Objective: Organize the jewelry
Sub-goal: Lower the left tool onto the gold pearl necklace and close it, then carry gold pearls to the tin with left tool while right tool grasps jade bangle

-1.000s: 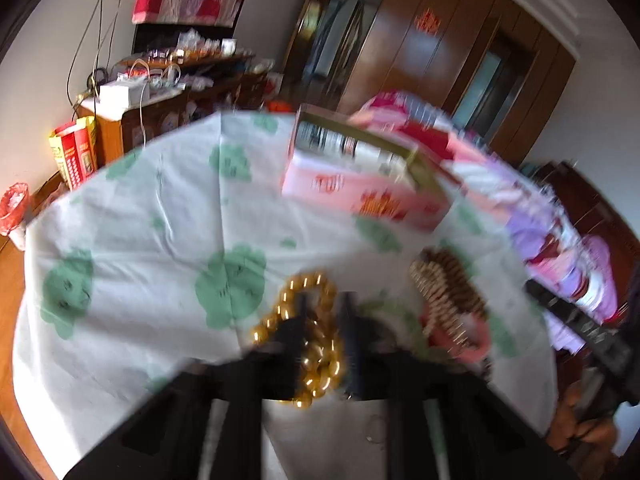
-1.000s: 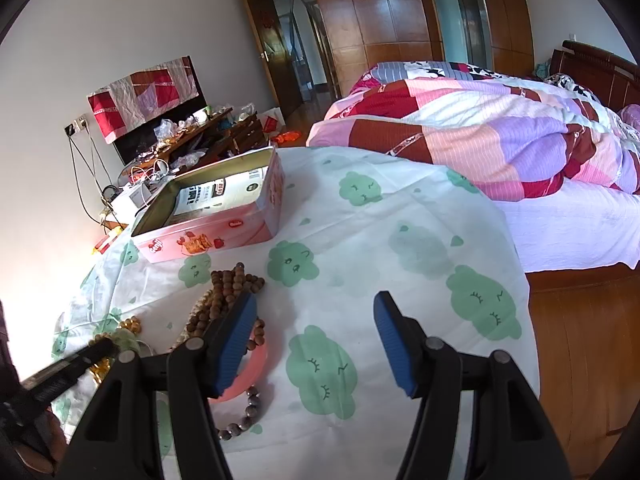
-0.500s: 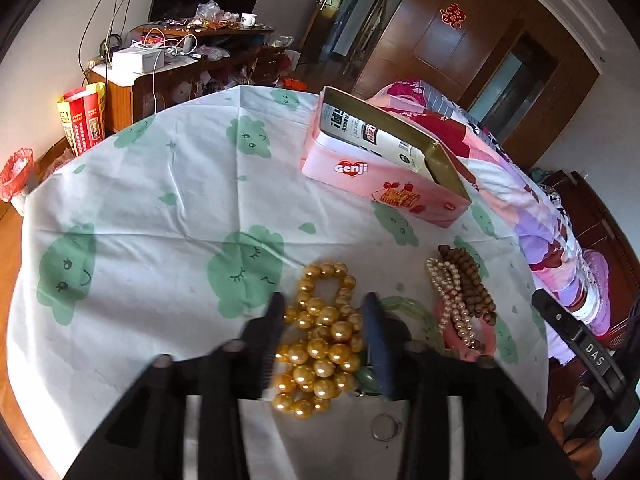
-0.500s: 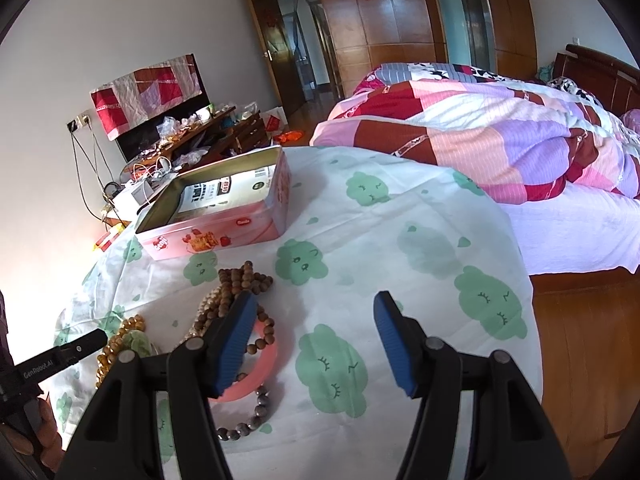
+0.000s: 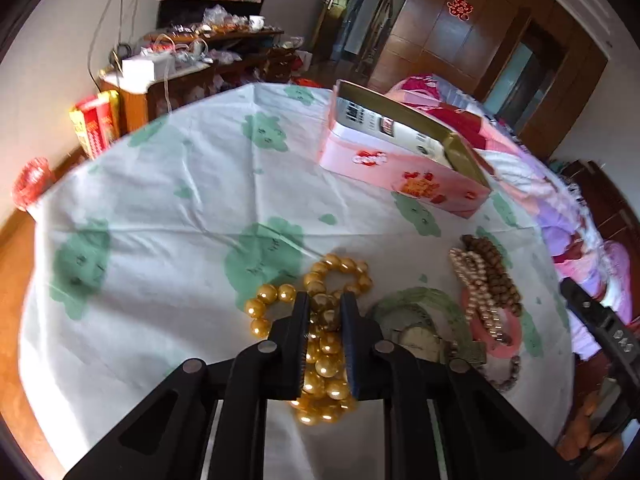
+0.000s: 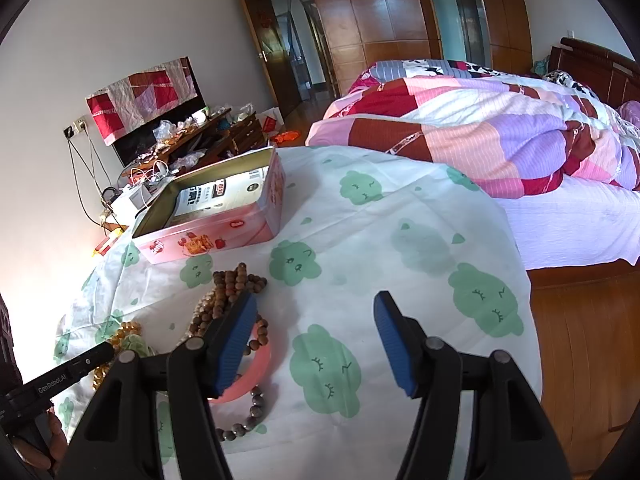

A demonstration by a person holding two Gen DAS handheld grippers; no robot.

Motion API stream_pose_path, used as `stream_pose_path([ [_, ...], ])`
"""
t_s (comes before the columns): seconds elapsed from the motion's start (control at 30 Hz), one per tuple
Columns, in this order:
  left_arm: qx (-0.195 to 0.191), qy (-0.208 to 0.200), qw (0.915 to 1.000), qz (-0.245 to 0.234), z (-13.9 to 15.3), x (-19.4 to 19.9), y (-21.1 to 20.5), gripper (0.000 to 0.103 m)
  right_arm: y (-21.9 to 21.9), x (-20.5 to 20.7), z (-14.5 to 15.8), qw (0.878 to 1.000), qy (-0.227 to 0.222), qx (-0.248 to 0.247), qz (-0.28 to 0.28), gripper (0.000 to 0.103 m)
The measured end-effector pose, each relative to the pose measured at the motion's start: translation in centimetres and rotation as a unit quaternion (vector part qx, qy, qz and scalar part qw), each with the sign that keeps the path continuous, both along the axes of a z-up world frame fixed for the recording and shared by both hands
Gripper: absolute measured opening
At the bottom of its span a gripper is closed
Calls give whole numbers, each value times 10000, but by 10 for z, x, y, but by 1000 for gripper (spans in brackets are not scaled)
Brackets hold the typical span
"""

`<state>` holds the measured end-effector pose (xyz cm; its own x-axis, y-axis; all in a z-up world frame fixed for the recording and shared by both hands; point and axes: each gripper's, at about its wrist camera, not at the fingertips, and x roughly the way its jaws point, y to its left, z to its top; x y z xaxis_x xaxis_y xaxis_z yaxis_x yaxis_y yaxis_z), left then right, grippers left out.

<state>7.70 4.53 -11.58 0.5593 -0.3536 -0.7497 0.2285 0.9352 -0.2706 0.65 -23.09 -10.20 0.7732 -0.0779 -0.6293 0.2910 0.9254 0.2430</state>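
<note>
Beads sit between your left gripper [image 5: 325, 304] jaws: the gold bead necklace [image 5: 320, 336], heaped on the cloud-print tablecloth [image 5: 168, 200], and the jaws have just been closing, now pinching a few beads of it. At two o'clock from that heap lies the brown bead strand [image 5: 490, 264] across a pink bangle [image 5: 486, 332], with a green necklace [image 5: 420, 300] between. The pink tin [image 5: 404, 172], lid off, stands at one o'clock, well apart. Your right gripper [image 6: 316, 340] hovers spread with nothing between its blue pads [image 6: 236, 336], the bangle just beside the left one
</note>
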Motion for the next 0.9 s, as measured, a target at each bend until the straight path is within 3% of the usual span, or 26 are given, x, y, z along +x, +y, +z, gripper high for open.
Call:
stream_pose_path([
  [0.07, 67, 55, 10000, -38, -2, 2, -2, 17, 1, 0, 0, 10000, -3, 23, 36, 63],
  [0.2, 338, 91, 9994, -18, -5, 2, -10, 34, 7, 0, 1, 9999, 5, -32, 115, 63],
  [0.23, 369, 40, 9993, -5, -6, 2, -10, 34, 8, 0, 1, 9999, 7, -37, 134, 63],
  [0.27, 360, 31, 9993, -19, -6, 2, -9, 34, 9, 0, 1, 9999, 5, -42, 149, 63],
  [0.3, 386, 68, 9992, -28, -8, 3, -9, 21, 10, 0, 2, 9999, -4, -52, 157, 63],
  [0.43, 318, -53, 9994, -136, -8, -2, -6, 20, 11, -2, 5, 9998, -69, -55, 180, 63],
  [0.5, 84, -233, 9997, -55, -1, -5, 0, 10, 15, -2, 6, 9996, -122, -39, 243, 63],
  [0.6, -155, -530, 9985, 14, 14, -9, 6, 10, 26, 0, 8, 9982, -180, 9, 565, 63],
  [0.9, -300, -954, 9948, 180, 40, -18, 20, 10, 83, 25, 3, 9832, -17, 234, 1812, 55],
])
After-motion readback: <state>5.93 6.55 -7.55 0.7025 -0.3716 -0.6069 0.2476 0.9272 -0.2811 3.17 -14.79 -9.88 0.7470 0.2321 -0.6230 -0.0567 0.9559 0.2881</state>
